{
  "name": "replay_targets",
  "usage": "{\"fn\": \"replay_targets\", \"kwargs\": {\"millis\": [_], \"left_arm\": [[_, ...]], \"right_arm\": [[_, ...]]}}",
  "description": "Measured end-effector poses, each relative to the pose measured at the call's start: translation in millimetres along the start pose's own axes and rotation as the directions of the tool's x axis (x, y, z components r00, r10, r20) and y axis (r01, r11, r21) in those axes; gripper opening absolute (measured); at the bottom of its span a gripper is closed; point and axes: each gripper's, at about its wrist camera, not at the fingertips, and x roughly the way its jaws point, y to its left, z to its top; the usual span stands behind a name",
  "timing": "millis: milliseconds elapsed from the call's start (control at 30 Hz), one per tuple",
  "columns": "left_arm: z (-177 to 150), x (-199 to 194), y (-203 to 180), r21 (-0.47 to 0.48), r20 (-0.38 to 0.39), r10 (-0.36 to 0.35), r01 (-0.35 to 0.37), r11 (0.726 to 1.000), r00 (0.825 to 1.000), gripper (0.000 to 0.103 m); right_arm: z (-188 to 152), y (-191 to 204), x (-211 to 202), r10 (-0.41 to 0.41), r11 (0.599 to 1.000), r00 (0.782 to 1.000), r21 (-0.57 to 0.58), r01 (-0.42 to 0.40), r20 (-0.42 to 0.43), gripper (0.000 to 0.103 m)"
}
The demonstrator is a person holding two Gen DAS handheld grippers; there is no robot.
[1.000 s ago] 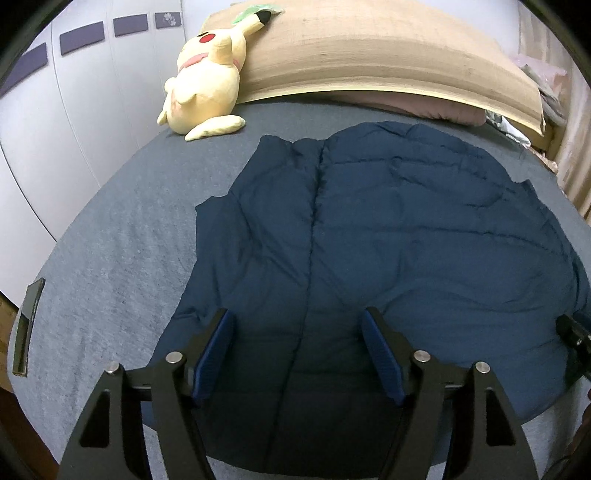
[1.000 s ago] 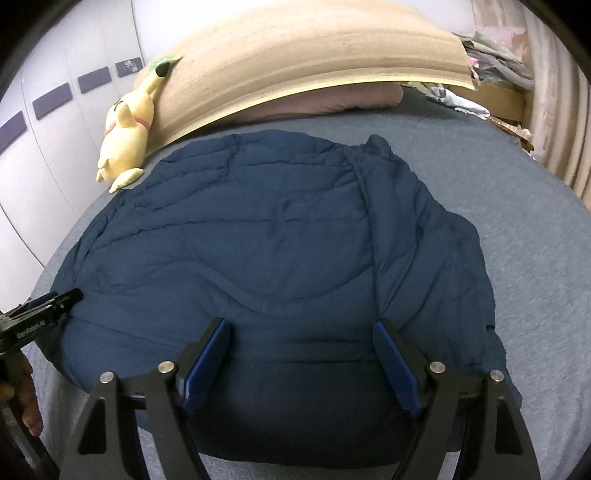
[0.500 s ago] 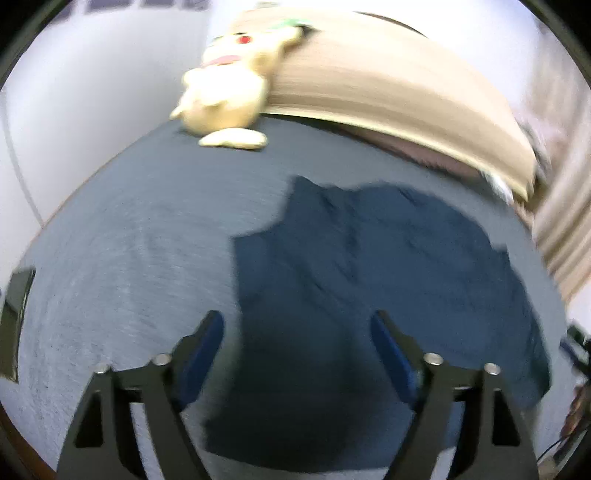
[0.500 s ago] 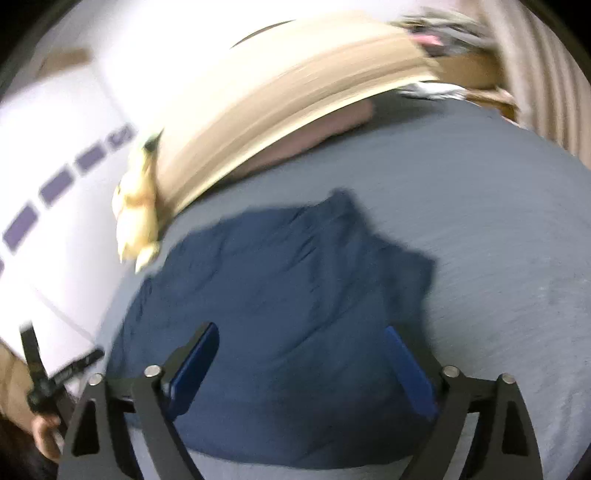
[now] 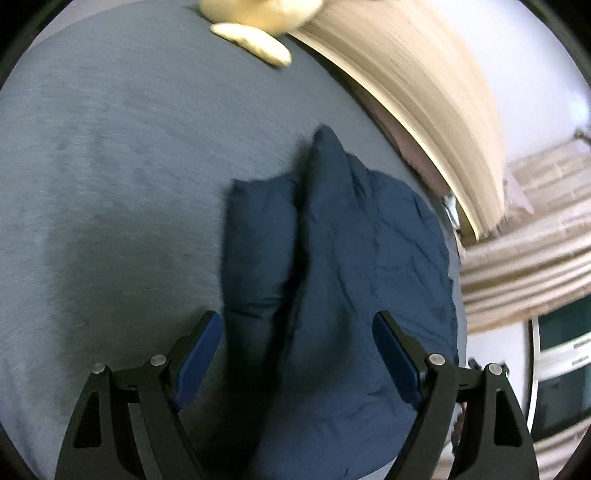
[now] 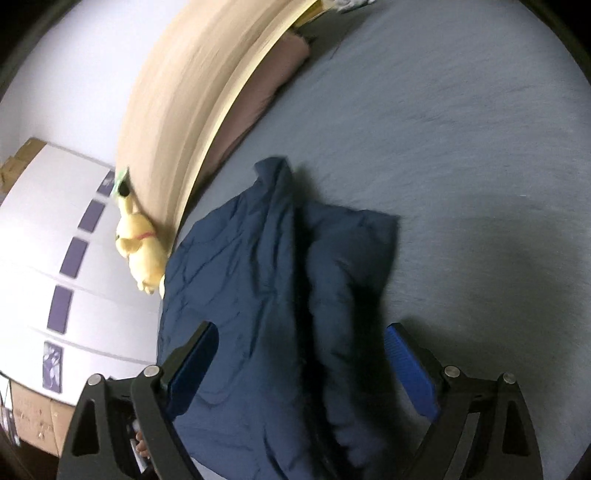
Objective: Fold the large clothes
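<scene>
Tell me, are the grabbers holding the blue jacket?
No. The left gripper and right gripper are open above the navy puffer jacket, holding nothing.

Plush toy point(image 5: 255, 22) cropped, blurred; jacket's point(image 5: 351, 277) near hem cut off.

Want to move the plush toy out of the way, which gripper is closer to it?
Left, judging by layout. The plush toy lies past the jacket's left edge, where the left gripper hovers; the right gripper is over the opposite edge.
</scene>
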Motion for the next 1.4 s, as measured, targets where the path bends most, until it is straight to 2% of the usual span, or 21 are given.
{"fn": "replay_targets", "kwargs": {"millis": [67,167,200,233,267,300,333,367,400,467,567,800,933,1067,1200,1300,1400], "left_arm": [[0,12,-4,0.029,-0.047,0.014,-0.012,0.999,0.999,0.084],[2,20,-7,0.046,-0.066,0.025,-0.022,0.999,0.998,0.084],[3,21,-9,0.052,-0.068,0.027,-0.024,0.998,0.997,0.083],[2,23,-12,0.065,-0.068,0.040,-0.035,0.997,0.997,0.080],[1,26,-18,0.099,-0.067,0.070,-0.063,0.993,0.995,0.062],[0,31,-23,0.135,-0.075,0.083,-0.073,0.988,0.994,0.057],[-1,32,-27,0.147,-0.069,0.093,-0.082,0.986,0.993,0.050],[-2,32,-32,0.164,-0.064,0.098,-0.086,0.983,0.993,0.039],[-3,32,-37,0.178,-0.059,0.107,-0.095,0.979,0.993,0.036],[-4,27,-53,0.224,-0.036,0.149,-0.137,0.965,0.988,0.024],[-2,13,-78,0.275,0.013,0.166,-0.164,0.947,0.986,0.017],[3,-44,-136,0.347,0.138,0.078,-0.122,0.930,0.987,0.014],[-3,-88,-168,0.397,0.211,0.026,-0.110,0.911,0.977,0.014],[-15,-127,-194,0.451,0.265,-0.031,-0.096,0.887,0.964,0.014],[-40,-145,-199,0.479,0.295,-0.052,-0.100,0.872,0.954,0.014],[-57,-138,-186,0.475,0.292,-0.046,-0.104,0.874,0.955,0.014],[-77,-119,-163,0.444,0.274,-0.024,-0.105,0.890,0.961,0.014]], "right_arm": [[2,1,14,0.004,1.000,0.999,-0.003,-0.004,-0.039,0.093],[2,7,31,-0.005,0.999,0.997,-0.035,0.003,-0.079,0.093],[1,11,35,-0.006,0.999,0.996,-0.052,0.002,-0.088,0.091],[0,17,40,-0.019,0.997,0.995,-0.077,0.011,-0.099,0.084],[-1,21,44,-0.050,0.994,0.993,-0.105,0.038,-0.110,0.078],[-3,25,50,-0.093,0.987,0.988,-0.139,0.075,-0.125,0.063],[-4,28,52,-0.096,0.985,0.986,-0.154,0.075,-0.135,0.051],[-5,34,54,-0.099,0.982,0.985,-0.176,0.073,-0.141,0.046],[-5,43,54,-0.119,0.974,0.983,-0.207,0.089,-0.138,0.039],[-7,61,52,-0.170,0.955,0.978,-0.267,0.133,-0.122,0.031],[-7,93,41,-0.198,0.928,0.977,-0.335,0.163,-0.074,0.025],[-8,180,-16,-0.144,0.869,0.989,-0.472,0.148,0.044,0.018],[-13,227,-63,-0.095,0.834,0.988,-0.531,0.148,0.126,0.017],[-22,250,-105,-0.058,0.811,0.982,-0.564,0.152,0.181,0.016],[-36,243,-129,-0.037,0.811,0.977,-0.565,0.151,0.209,0.016],[-47,220,-131,-0.048,0.826,0.979,-0.544,0.150,0.196,0.016],[-63,184,-117,-0.072,0.844,0.984,-0.515,0.148,0.165,0.016]]}}
